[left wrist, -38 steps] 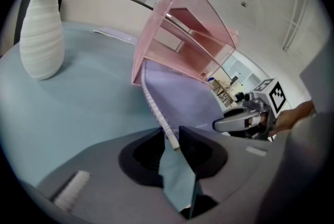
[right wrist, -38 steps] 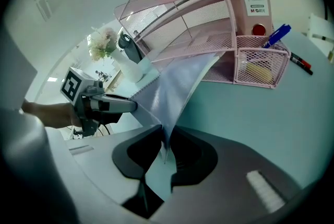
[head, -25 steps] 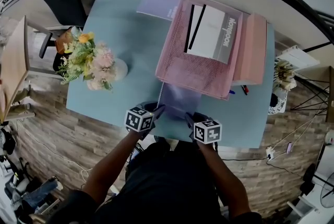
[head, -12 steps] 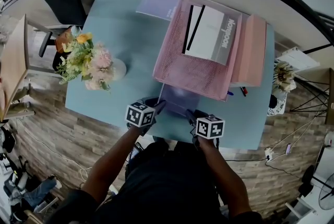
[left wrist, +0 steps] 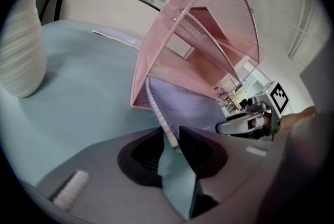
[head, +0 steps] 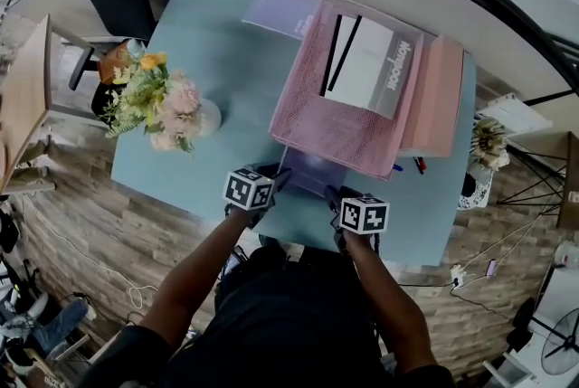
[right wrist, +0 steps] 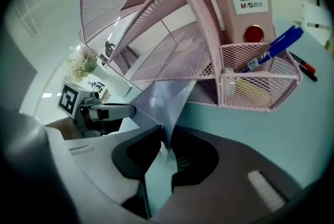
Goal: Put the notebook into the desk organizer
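A lilac spiral-bound notebook lies flat on the teal table, its far part inside the bottom of the pink mesh desk organizer. My left gripper is shut on the notebook's near left corner, at the spiral edge. My right gripper is shut on the near right corner, the thin cover standing between its jaws. In the left gripper view the organizer rises just beyond my left gripper. My right gripper sits close to the organizer's pen basket.
A white vase of flowers stands at the table's left. A second lilac booklet lies at the back. White books stand in the organizer, a pink file box beside it. Pens stick out of the basket.
Both grippers have moved a little toward the organizer with the notebook between them, and less of the notebook shows outside it.
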Demonstrator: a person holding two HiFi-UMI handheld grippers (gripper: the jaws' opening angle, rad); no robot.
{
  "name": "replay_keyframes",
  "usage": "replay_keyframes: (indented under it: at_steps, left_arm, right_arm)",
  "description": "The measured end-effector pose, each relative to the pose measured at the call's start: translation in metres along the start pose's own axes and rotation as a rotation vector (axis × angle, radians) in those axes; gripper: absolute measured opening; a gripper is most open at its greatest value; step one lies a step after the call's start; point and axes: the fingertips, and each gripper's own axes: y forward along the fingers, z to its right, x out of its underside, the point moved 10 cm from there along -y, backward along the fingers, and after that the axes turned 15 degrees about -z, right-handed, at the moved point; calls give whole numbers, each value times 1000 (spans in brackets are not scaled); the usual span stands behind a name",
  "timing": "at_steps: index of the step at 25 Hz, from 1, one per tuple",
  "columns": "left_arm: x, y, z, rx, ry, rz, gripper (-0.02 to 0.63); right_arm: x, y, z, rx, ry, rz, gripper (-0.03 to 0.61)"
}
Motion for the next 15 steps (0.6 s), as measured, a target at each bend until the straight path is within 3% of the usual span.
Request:
replay_keyframes:
  at_steps: [7, 15]
  left_arm:
    - [-4, -1, -6, -28, -44, 37, 158]
    - [-12, -1, -16, -77, -47, 37, 170]
  right_arm:
    - [-13, 7, -1, 18, 26, 4, 61]
    - [-26, 15, 8, -42, 137, 8, 58]
